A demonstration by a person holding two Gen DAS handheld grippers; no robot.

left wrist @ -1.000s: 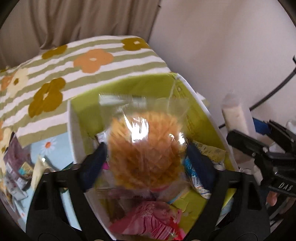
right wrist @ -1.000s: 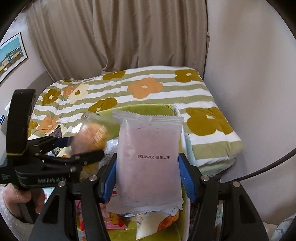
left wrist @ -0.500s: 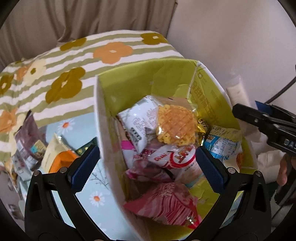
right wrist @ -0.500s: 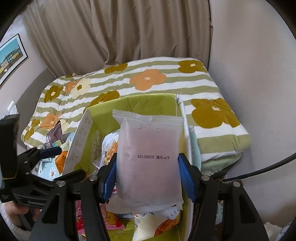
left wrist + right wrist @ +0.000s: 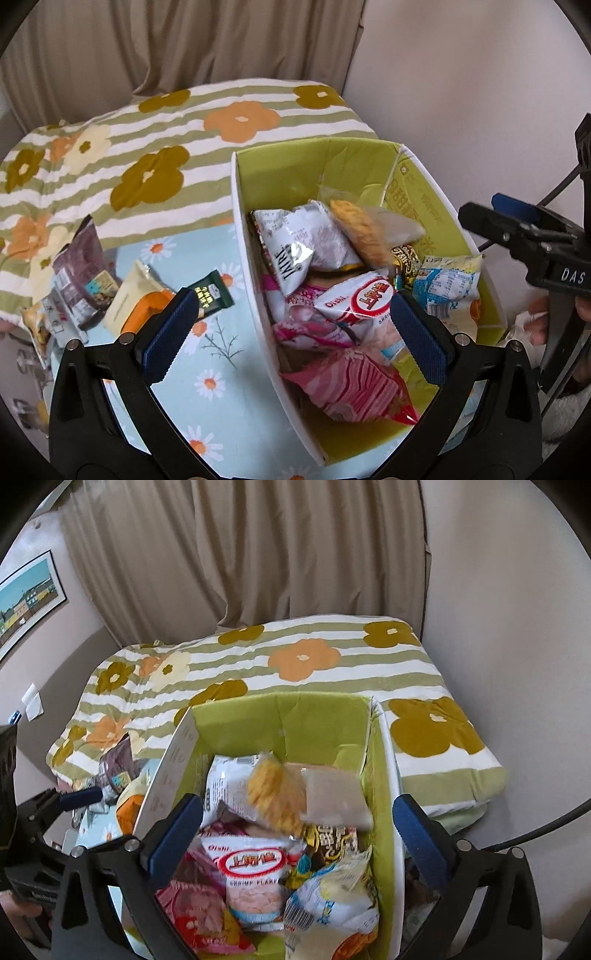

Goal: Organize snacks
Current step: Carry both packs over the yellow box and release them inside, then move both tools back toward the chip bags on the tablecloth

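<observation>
Jaws of both grippers gape empty, right gripper (image 5: 295, 823) just opening over the box (image 5: 384, 775)

Snack packets (image 5: 255, 867) lie heaped inside the green box (image 5: 280, 720).

- The right tongs (image 5: 291, 823), clamped on a pale pink packet (image 5: 334, 797) a second ago, have just been opening; their jaws now stand wide with nothing between them.
- The packet now lies in the green box (image 5: 280, 720), on top of the other snacks beside the waffle pack (image 5: 275, 794).
- The left tongs (image 5: 291, 328), which let go of the waffle pack a second ago, gape empty and have pulled back from the box toward the loose snacks (image 5: 122, 295) on the daisy cloth (image 5: 221, 369).
</observation>
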